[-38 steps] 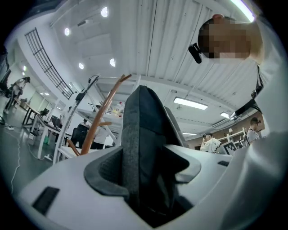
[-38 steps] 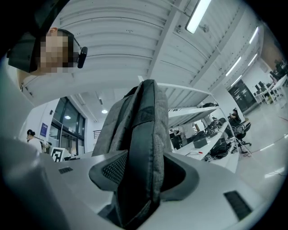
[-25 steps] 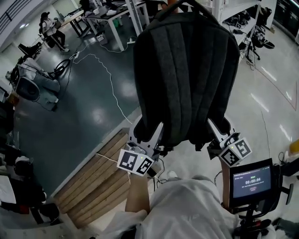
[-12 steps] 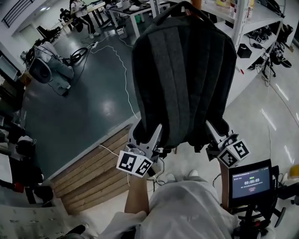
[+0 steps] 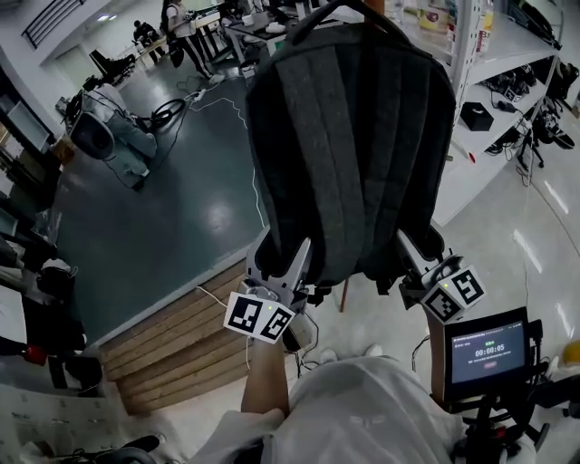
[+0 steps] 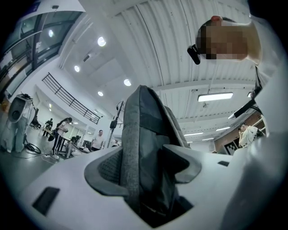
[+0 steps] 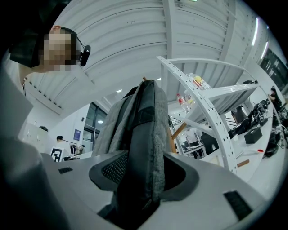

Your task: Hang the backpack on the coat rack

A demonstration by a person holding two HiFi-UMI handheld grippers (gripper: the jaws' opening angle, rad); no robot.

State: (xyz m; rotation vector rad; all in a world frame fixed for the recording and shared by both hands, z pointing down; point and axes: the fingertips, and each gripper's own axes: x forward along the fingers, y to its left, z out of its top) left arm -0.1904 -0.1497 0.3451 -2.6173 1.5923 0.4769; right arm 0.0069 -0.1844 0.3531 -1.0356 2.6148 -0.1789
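A dark grey backpack (image 5: 349,145) hangs upright in front of me in the head view, its padded back panel facing me. My left gripper (image 5: 288,265) is shut on the pack's lower left edge and my right gripper (image 5: 412,258) on its lower right edge. In the left gripper view the grey fabric (image 6: 148,130) is pinched between the jaws of the left gripper (image 6: 144,166). The right gripper (image 7: 144,173) clamps the backpack (image 7: 144,121) the same way. A wooden coat rack pole (image 7: 173,134) shows just behind the pack. The pack's top handle (image 5: 349,11) is at the frame's upper edge; whether it is hooked is hidden.
White shelving (image 5: 471,54) with boxes and bottles stands at the right. A wooden pallet (image 5: 181,335) lies on the floor at the lower left beside a dark green floor (image 5: 172,208) with a cable. A timer screen (image 5: 488,349) sits at the lower right. People and desks are far back.
The backpack and both grippers keep the same hold. The background has slid down and right in the head view, and the white shelving now stands closer on the right.
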